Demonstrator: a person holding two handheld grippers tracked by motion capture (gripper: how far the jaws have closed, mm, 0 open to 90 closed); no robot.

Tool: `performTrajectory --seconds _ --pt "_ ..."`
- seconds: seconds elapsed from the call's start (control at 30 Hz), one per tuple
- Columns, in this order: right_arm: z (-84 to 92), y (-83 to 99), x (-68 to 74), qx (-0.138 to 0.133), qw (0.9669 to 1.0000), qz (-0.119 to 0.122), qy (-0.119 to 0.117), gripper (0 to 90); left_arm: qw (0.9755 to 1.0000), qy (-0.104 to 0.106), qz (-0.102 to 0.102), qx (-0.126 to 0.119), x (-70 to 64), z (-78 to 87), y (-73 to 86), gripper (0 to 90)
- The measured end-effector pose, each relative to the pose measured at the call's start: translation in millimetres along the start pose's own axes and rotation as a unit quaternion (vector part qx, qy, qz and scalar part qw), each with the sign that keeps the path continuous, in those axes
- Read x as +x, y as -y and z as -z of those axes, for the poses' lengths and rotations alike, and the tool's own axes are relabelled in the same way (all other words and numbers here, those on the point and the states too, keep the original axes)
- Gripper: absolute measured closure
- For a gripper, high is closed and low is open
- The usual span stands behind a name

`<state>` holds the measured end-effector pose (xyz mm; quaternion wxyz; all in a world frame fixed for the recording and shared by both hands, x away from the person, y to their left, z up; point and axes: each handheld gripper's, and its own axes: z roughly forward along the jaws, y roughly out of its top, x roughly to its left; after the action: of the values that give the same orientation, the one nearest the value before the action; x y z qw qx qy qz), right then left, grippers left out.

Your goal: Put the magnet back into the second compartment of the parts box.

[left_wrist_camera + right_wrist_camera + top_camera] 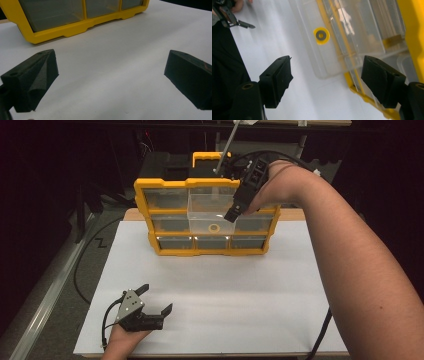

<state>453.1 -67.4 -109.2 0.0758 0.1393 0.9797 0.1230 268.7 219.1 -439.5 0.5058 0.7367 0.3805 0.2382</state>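
Right claw agape, clear drawer (pulled out)

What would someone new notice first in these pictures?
The yellow organizer standing upright at the table's far side, with one clear drawer pulled out of its middle. The right gripper reaches down at that drawer with fingers apart, near a small yellow ring inside it. The left gripper rests open near the front.

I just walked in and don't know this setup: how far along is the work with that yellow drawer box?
One clear drawer already sticks out of the yellow organizer, with a small yellow ring inside. In hand: the right gripper, open, hovers at that drawer's right front corner, holding nothing. Left, probably: dealing with the ring or closing the drawer. The left gripper rests open on the white table.
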Motion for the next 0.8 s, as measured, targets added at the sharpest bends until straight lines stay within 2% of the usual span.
performTrajectory --seconds 0.4,0.57,0.8 --pt "4.1 34.4 9.3 -0.002 0.9999 -0.012 0.006 20.6 1.0000 -0.004 -0.003 0.001 -0.2 -0.6 -0.4 0.3" --pt "1.4 48.1 12.1 -0.002 0.9999 -0.017 0.002 18.7 1.0000 -0.006 -0.005 0.002 0.1 -0.5 -0.5 0.3" --pt "-5.4 68.4 11.9 0.002 0.9994 -0.035 0.000 14.5 1.0000 -0.008 -0.005 0.000 0.4 -1.2 -0.3 0.3"
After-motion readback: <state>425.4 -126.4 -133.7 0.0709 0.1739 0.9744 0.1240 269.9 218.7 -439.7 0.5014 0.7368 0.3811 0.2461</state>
